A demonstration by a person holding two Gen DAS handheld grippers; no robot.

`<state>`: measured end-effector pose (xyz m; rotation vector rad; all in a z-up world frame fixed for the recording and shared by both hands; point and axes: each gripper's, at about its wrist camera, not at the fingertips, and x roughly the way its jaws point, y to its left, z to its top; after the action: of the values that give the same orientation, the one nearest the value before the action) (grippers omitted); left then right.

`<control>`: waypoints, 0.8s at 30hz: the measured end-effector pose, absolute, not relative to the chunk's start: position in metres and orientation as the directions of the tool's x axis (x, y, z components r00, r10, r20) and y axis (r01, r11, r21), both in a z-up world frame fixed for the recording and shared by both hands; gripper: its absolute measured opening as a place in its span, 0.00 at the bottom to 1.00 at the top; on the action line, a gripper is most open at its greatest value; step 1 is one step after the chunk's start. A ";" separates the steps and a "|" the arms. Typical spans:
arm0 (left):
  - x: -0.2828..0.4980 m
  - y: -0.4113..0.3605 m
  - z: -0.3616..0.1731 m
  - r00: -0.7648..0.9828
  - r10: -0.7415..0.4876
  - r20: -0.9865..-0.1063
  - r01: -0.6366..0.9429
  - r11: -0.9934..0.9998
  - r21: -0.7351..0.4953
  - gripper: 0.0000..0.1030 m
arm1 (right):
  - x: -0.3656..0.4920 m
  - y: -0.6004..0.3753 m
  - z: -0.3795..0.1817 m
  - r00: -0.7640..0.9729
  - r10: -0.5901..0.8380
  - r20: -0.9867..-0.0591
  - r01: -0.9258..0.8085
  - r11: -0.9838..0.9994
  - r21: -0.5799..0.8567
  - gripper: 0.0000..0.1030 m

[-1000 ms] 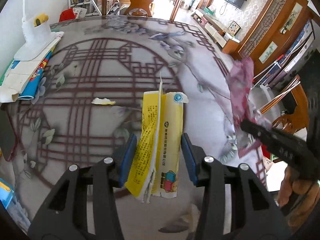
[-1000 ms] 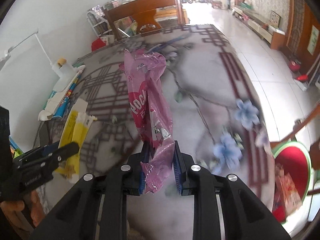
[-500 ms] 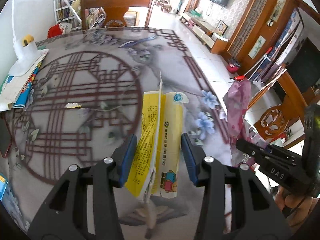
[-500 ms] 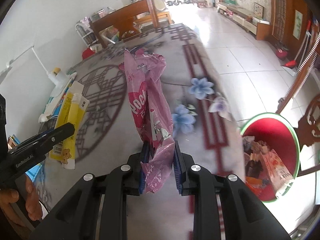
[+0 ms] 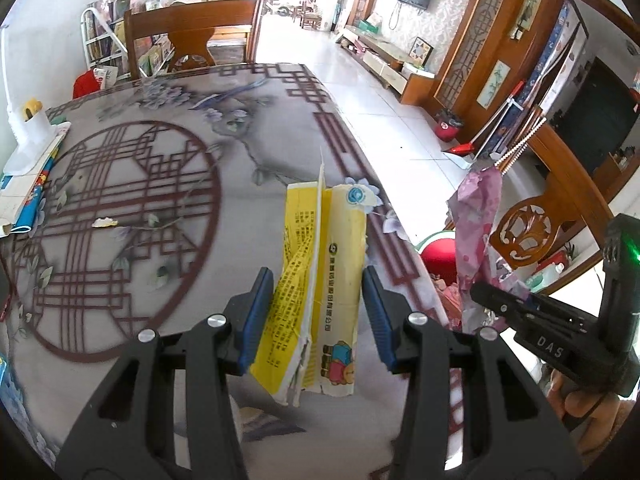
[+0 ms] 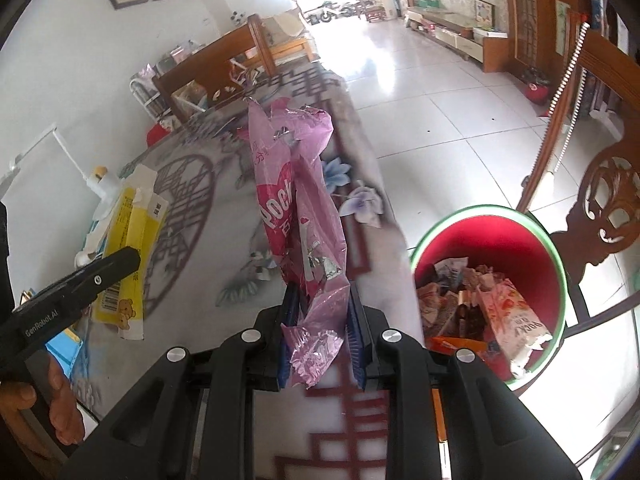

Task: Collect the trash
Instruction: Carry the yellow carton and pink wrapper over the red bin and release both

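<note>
At frame centre, both tongs hold trash

Our left tongs (image 5: 318, 312) pinch the yellow wrapper (image 5: 324, 280); our right tongs (image 6: 322, 334) pinch the pink wrapper (image 6: 298, 216); red bin (image 6: 520, 236) lower right.

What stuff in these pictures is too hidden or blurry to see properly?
- Red trash bin, right wrist view: its bottom is buried under wrappers. In the left wrist view the pink wrapper and table edge cover most of it.
- Yellow box, left wrist view: the small print is too tiny to read.
- Pink wrapper, right wrist view: its lower end is pinched between the right gripper pads.
- Scrap on the table: too small to name.
</note>
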<state>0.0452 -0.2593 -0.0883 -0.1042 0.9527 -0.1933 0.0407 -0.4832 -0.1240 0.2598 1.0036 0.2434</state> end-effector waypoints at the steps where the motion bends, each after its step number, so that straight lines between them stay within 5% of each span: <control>1: 0.045 -0.263 -0.088 0.562 -0.212 -0.800 0.120 0.977 -0.175 0.43 | 0.041 -0.485 -0.124 0.516 0.317 -0.796 -0.077 0.942 0.326 0.21; 24: 0.067 -0.374 -0.100 0.488 -0.307 -0.817 0.313 0.935 -0.165 0.43 | 0.024 -0.587 -0.142 0.523 0.222 -0.823 0.132 0.933 0.336 0.21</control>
<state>0.0672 -0.3744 -0.1001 0.0060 0.9922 -0.3768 0.0238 -0.5869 -0.1417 0.3823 1.0254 0.0558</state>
